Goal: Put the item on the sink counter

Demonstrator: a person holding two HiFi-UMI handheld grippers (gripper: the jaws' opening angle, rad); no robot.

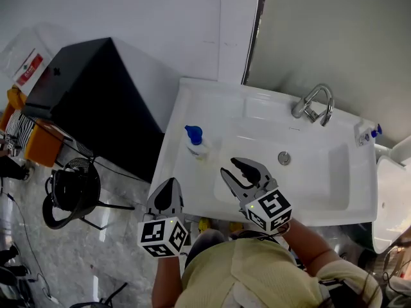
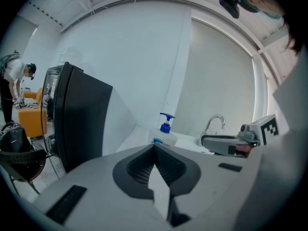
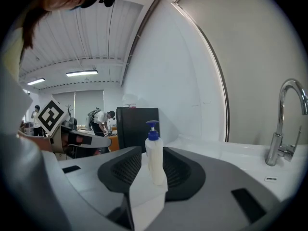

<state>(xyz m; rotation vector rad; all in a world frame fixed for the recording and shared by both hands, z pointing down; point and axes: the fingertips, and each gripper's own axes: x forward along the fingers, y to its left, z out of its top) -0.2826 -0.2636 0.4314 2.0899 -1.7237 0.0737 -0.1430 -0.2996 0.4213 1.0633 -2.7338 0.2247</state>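
A white soap bottle with a blue pump (image 1: 194, 143) stands upright on the white sink counter (image 1: 186, 114), just left of the basin. My right gripper (image 1: 229, 166) hovers over the basin's front left part, a little to the right of the bottle, open with nothing held. In the right gripper view the bottle (image 3: 154, 153) shows beyond the gap between the jaws, apart from them. My left gripper (image 1: 171, 183) hangs at the counter's front left corner, its jaws shut to a point and empty. From there the bottle (image 2: 166, 128) shows ahead.
A chrome faucet (image 1: 313, 101) rises at the back of the basin, whose drain (image 1: 284, 158) lies in the middle. A black cabinet (image 1: 90, 95) stands left of the sink, and a black chair (image 1: 70, 191) is on the floor. A white fixture (image 1: 392, 197) sits to the right.
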